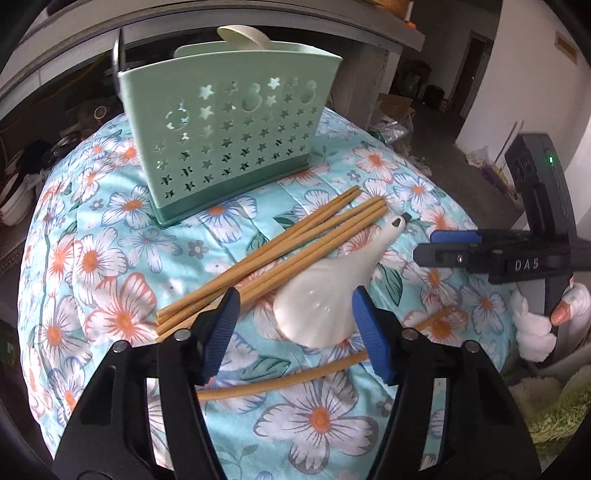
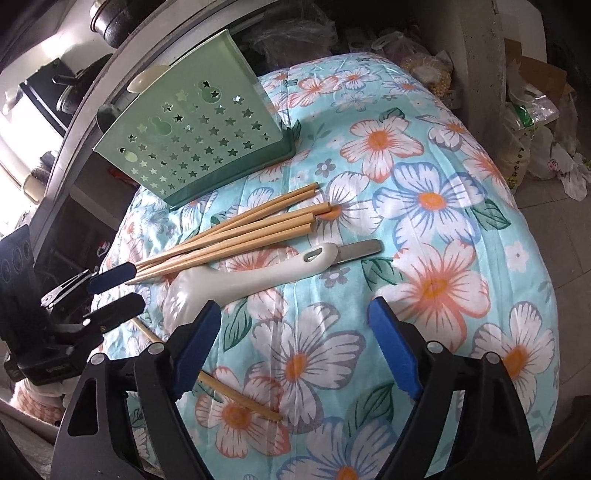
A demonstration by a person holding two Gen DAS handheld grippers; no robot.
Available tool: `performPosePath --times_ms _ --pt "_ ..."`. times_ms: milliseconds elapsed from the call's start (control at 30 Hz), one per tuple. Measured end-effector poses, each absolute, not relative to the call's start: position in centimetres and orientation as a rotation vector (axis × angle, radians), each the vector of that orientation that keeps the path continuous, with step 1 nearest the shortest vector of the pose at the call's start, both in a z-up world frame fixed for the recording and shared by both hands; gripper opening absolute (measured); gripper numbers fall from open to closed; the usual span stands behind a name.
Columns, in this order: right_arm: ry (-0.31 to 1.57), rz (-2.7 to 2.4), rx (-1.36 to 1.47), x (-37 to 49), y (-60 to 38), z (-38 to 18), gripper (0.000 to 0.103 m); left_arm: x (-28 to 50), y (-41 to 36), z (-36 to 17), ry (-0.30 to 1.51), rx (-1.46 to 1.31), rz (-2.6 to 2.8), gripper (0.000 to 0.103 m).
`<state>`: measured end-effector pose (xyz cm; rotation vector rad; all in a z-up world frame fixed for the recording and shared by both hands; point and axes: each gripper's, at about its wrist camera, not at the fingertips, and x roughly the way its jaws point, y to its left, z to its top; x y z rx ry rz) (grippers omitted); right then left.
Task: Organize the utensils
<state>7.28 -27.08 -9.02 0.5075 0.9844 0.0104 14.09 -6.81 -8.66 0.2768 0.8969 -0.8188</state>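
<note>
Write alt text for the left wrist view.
The left gripper hangs open around the bowl of a white spoon on a floral cloth, beside a bundle of wooden chopsticks. A green star-cut utensil holder stands behind; the right gripper is at right.

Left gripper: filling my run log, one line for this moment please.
left gripper: open around white spoon | right gripper: open, empty | chopsticks: on cloth | green holder: upright

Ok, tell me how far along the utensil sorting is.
Early. Done: the green holder already has a white utensil and something metal sticking out of it. In hand: nothing yet; the left gripper is open around the white spoon's bowl, and the right gripper is open over bare cloth. Left: the spoon, the chopstick bundle, a stray chopstick and a metal handle.
</note>
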Motion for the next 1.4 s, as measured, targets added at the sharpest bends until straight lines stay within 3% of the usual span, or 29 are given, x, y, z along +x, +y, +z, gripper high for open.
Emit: performPosePath --times_ms 167,633,900,1167,1400 --pt "0.981 0.016 0.528 7.1 -27.5 -9.2 0.081 12.5 -8.8 -10.0 0.881 0.484 -0.799 0.057" --pt "0.983 0.016 0.539 7.1 -27.5 -9.3 0.081 11.9 -11.7 -12.1 0.856 0.624 -0.819 0.062" --pt "0.982 0.016 0.546 7.1 -27.7 -9.3 0.081 12.2 -10.7 -9.1 0.789 0.529 -0.824 0.034" --pt "0.981 0.015 0.548 7.1 -27.8 -9.3 0.081 15.2 -8.7 -9.4 0.852 0.399 -0.763 0.017" --pt "0.974 0.009 0.501 7.2 -27.4 -9.0 0.081 15.0 -8.3 -10.2 0.846 0.367 -0.785 0.009"
